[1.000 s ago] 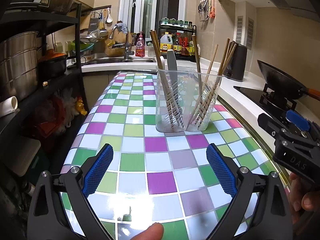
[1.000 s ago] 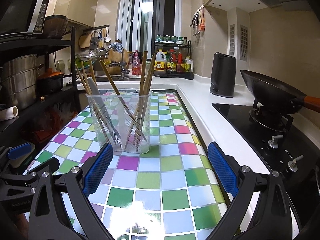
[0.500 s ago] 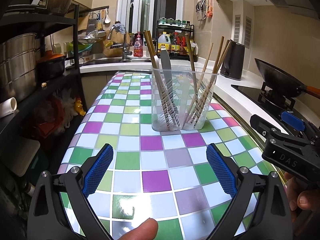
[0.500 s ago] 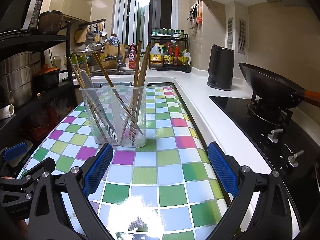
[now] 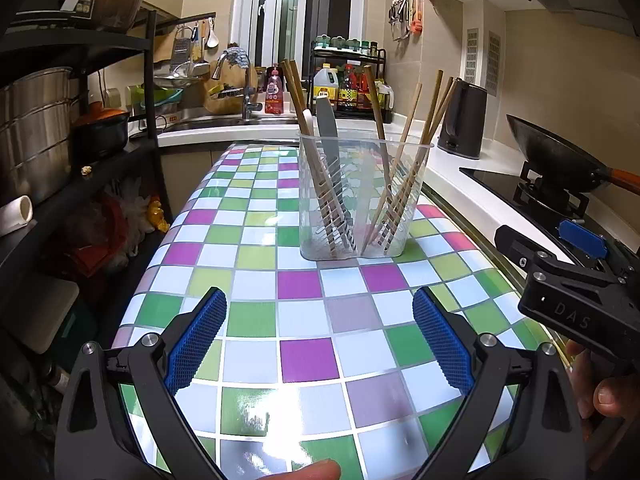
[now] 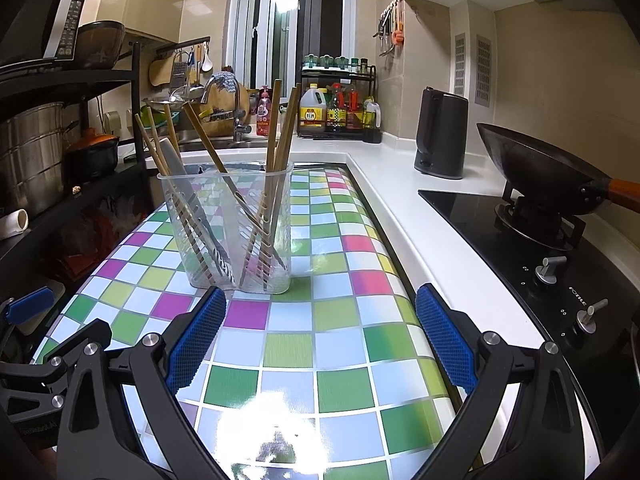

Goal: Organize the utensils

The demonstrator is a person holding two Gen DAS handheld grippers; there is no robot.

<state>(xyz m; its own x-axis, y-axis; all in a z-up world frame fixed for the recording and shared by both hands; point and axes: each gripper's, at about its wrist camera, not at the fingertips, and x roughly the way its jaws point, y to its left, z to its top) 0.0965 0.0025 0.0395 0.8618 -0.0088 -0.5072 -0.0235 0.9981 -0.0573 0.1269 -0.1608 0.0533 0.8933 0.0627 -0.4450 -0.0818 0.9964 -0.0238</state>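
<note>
Left gripper (image 5: 318, 338): you hold it low over the checkered tablecloth (image 5: 256, 312); jaws wide apart, nothing between the blue pads (image 5: 196, 344).
Right gripper (image 6: 320, 338): you hold it at similar height; jaws also wide apart, empty. Its black body shows at the right edge of the left view, your fingers wrapped under it.
Utensil holder (image 5: 362, 196): clear plastic, upright on the cloth, ahead of both grippers. In your right view its base sits just beyond the left blue pad (image 6: 196, 338); touching or not, cannot tell.
Chopsticks (image 5: 408, 160): wooden, leaning in two bundles inside the holder, one fanned left, one fanned right, tips down.
Grey utensil (image 5: 330, 136): flat, standing in the holder's left part among the left bundle; type unclear.
Wok (image 6: 536, 168): on the hob to your right, well apart from the holder.
Kettle (image 6: 440, 136): black, on the white counter beyond the cloth.
Sink tap (image 5: 240, 80): far end, behind the holder.
</note>
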